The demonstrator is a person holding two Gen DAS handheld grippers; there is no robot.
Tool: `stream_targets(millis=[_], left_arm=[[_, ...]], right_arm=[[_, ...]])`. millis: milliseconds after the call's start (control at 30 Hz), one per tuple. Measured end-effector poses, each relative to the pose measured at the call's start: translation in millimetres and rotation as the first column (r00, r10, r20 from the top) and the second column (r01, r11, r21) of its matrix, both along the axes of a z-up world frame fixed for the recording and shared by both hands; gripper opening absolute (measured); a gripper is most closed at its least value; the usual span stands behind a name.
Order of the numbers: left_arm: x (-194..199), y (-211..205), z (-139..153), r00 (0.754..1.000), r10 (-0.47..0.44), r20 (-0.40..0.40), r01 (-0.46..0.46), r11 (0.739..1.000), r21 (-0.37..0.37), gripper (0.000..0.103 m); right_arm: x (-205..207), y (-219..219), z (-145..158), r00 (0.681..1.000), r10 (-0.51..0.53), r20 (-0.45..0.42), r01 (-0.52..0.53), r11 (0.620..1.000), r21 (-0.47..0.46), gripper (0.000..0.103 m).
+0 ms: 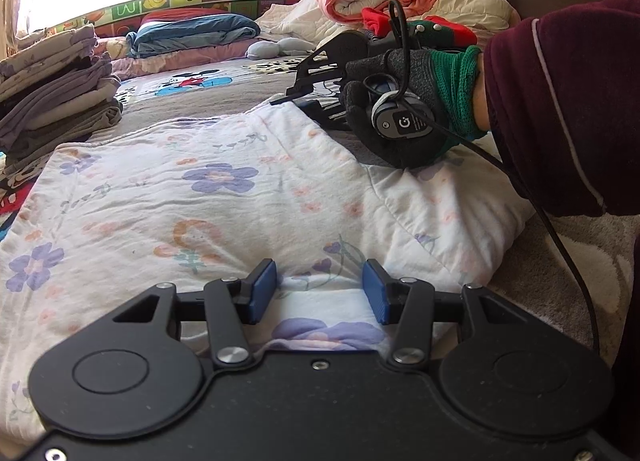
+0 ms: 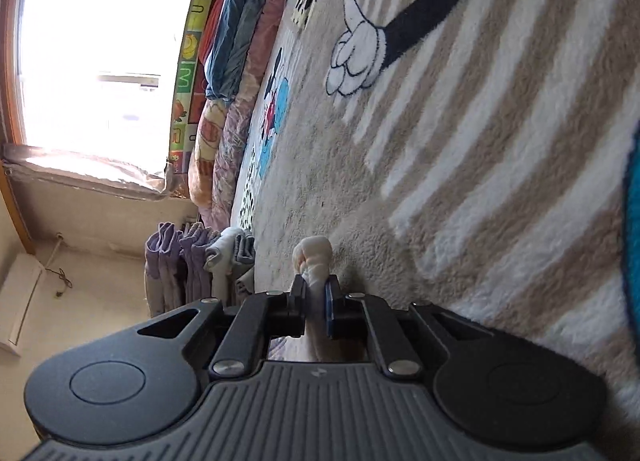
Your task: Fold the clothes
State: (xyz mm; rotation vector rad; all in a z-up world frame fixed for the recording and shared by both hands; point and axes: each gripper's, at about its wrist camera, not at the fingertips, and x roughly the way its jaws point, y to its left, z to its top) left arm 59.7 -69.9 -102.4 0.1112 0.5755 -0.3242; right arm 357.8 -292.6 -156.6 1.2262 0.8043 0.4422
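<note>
The floral garment (image 1: pixel 208 197) lies flat on the bed (image 1: pixel 560 261), its far corner at two o'clock pinched in the right gripper (image 2: pixel 316 297), the left gripper (image 1: pixel 319 291) spread over the near hem, so carry that corner over level, keeping the hem pinned

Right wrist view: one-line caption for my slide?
Right gripper shut on a bunched edge of white cloth over the cartoon blanket.

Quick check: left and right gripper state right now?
Left gripper: open, pads apart over the near edge of the floral garment, not pinching it.
Right gripper: closed, pinching a bunched edge of white fabric.
</note>
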Motion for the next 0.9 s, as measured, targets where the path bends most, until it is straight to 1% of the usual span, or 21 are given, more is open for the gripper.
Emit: stream_targets(millis=[33,100,167,200,233,300,367,400,467,500,533,633,667,700,733,767,800,867,900], left_arm=[[0.0,0.2,0.0,1.000,0.000,0.000,0.000,1.000,-0.001,0.046],[0.0,0.4,0.2,1.000,-0.001,-0.001,0.001,1.000,0.000,0.046],[0.0,0.6,0.4,1.000,-0.001,-0.001,0.001,1.000,0.000,0.046],[-0.2,0.7,0.4,1.000,-0.001,-0.001,0.001,1.000,0.000,0.046],[-0.2,0.7,0.5,1.000,-0.001,-0.001,0.001,1.000,0.000,0.046],[0.0,0.6,0.6,1.000,-0.001,-0.002,0.001,1.000,0.001,0.046],[0.0,0.3,0.7,1.000,-0.001,-0.002,0.001,1.000,0.001,0.046],[-0.1,0.1,0.7,1.000,-0.001,-0.001,0.001,1.000,0.002,0.046],[-0.1,0.2,0.4,1.000,-0.001,-0.001,0.001,1.000,0.003,0.046],[0.2,0.6,0.3,1.000,-0.001,-0.001,0.001,1.000,0.002,0.046],[0.2,0.7,0.2,1.000,-0.001,-0.001,0.001,1.000,0.002,0.046],[0.3,0.9,0.2,1.000,-0.001,-0.001,0.001,1.000,0.002,0.046],[0.6,1.0,0.2,1.000,-0.002,-0.002,0.002,1.000,0.002,0.046],[0.7,1.0,0.2,1.000,-0.002,-0.002,0.002,1.000,0.002,0.046],[0.8,0.9,0.1,1.000,-0.003,-0.002,0.003,1.000,0.002,0.046],[0.9,0.9,0.1,1.000,-0.003,-0.002,0.003,1.000,0.003,0.047],[1.0,0.9,0.0,1.000,-0.004,-0.002,0.004,1.000,0.003,0.047],[1.2,0.8,-0.1,1.000,-0.005,-0.002,0.005,1.000,0.004,0.047],[1.3,1.2,-0.2,1.000,-0.006,-0.002,0.006,1.000,0.004,0.047]], right_arm=[[0.3,1.8,3.2,1.000,0.007,0.011,-0.006,0.999,-0.044,0.012],[3.0,6.7,12.5,0.999,0.015,0.029,-0.010,0.987,-0.160,0.012],[3.6,12.3,23.8,0.998,0.018,0.060,-0.001,0.960,-0.280,0.017],[2.9,15.4,30.4,0.996,0.018,0.083,0.011,0.940,-0.341,0.024],[0.2,14.4,37.8,0.993,0.009,0.114,0.034,0.926,-0.376,0.035],[-5.4,12.1,52.6,0.984,-0.005,0.177,0.084,0.893,-0.441,0.044],[-11.3,10.0,66.9,0.971,0.020,0.238,0.104,0.862,-0.495,0.043],[-14.7,10.0,74.1,0.963,0.041,0.266,0.109,0.845,-0.524,0.041],[-19.5,15.7,85.7,0.942,0.110,0.317,0.089,0.830,-0.551,0.037],[-21.6,20.8,90.4,0.926,0.162,0.341,0.062,0.826,-0.561,0.035],[-20.6,30.8,93.0,0.913,0.216,0.346,0.027,0.815,-0.579,0.033],[-5.6,54.4,74.9,0.932,0.280,0.231,-0.062,0.750,-0.659,0.033],[0.1,54.1,60.3,0.946,0.274,0.170,-0.099,0.749,-0.655,0.030],[2.1,47.3,47.4,0.958,0.241,0.154,-0.095,0.776,-0.623,0.011],[4.0,40.3,34.6,0.968,0.207,0.138,-0.088,0.803,-0.590,0.000],[6.5,26.9,24.1,0.979,0.169,0.116,-0.090,0.863,-0.497,0.000],[8.4,19.6,19.0,0.982,0.160,0.099,-0.101,0.892,-0.441,0.000],[9.9,13.6,18.3,0.983,0.167,0.073,-0.124,0.908,-0.401,0.000],[8.8,15.1,22.3,0.983,0.168,0.069,-0.125,0.902,-0.413,0.000]])
